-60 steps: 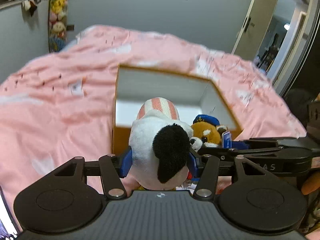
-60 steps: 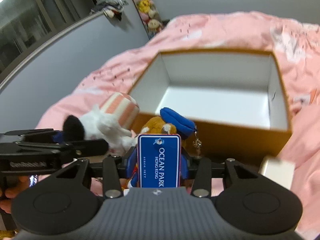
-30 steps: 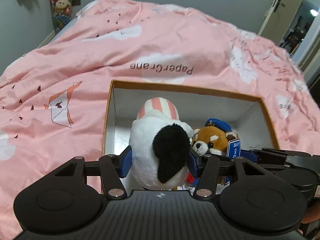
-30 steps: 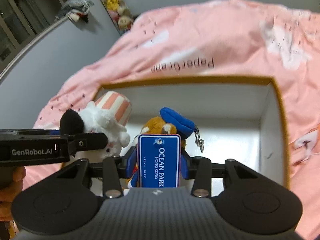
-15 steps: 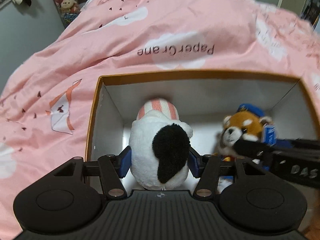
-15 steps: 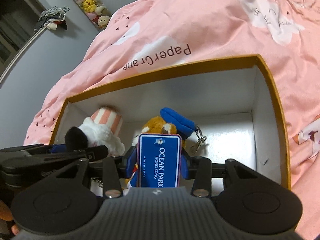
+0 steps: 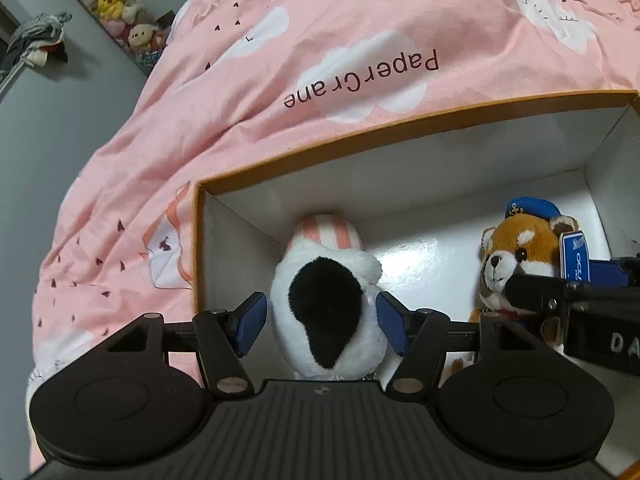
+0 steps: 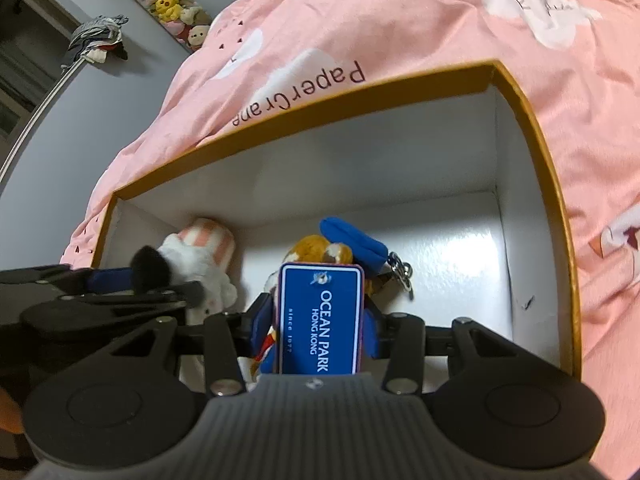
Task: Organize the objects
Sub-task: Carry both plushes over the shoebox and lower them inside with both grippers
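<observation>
A pink bed cover (image 7: 360, 20) fills the upper frame, bearing the orange-rimmed box (image 7: 400, 128). Low at centre inside the box, the left tool (image 7: 320, 322) has its blue pads spread slightly, flanking the white plush (image 7: 324, 312) with small gaps showing. At right, the right tool (image 8: 316, 328) is closed on the red panda plush (image 7: 516, 264), whose blue Ocean Park tag (image 8: 320, 320) stands between the fingers.

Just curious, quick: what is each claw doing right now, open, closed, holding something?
Left gripper: open around the white plush dog.
Right gripper: closed on the red panda plush.
</observation>
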Tool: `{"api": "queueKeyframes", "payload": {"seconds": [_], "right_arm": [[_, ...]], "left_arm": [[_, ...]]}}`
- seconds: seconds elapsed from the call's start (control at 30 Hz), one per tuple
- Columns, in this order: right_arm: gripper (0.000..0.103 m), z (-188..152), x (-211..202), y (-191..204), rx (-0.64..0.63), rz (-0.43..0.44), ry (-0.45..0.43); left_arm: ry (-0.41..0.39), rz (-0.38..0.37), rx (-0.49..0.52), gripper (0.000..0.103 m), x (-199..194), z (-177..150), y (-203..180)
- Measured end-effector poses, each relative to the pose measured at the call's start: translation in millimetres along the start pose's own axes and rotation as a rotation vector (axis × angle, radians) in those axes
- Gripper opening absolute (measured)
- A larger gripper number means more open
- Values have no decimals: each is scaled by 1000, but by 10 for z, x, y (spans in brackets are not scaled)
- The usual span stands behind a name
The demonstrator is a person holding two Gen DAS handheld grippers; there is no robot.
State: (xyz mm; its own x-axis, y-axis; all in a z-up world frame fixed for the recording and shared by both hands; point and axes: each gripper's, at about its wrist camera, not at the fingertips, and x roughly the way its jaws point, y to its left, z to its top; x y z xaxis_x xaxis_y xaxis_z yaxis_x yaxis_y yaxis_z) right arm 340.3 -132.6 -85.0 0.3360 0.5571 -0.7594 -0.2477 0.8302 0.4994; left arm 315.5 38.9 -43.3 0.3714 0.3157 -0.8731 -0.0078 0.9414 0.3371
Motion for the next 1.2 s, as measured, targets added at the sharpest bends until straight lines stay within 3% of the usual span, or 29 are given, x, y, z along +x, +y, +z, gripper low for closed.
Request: {"api": "queueKeyframes", "payload": {"seconds": [0.07,0.17,0.23,0.53,0.7,0.87,0.97,1.2], "right_arm": [[48,1,0,25,-9,-5,-2],[48,-4,5,87,-36,-11,-3],[48,-7,10,117,-50,-9,-1],[47,97,115,161,-24,0,46],[47,192,229,264,-22,56,56],[47,282,406,387,-40,81,110],[47,335,428,417,-60,88,147],[47,431,340,378,-98,2,174]], "left_arm": [[5,-5,3,70,-28,5,29],[-12,20,57,54,-63,-8,24],[-24,38,87,53,-54,-21,30],[-60,-72,82,46,-43,-46,221],[-54,-155,96,32,-83,-82,342],[-60,-234,2,25,-72,-110,451],[-60,-323,-93,21,-72,-99,545],[-75,-536,-262,10,-12,-21,666]]}}
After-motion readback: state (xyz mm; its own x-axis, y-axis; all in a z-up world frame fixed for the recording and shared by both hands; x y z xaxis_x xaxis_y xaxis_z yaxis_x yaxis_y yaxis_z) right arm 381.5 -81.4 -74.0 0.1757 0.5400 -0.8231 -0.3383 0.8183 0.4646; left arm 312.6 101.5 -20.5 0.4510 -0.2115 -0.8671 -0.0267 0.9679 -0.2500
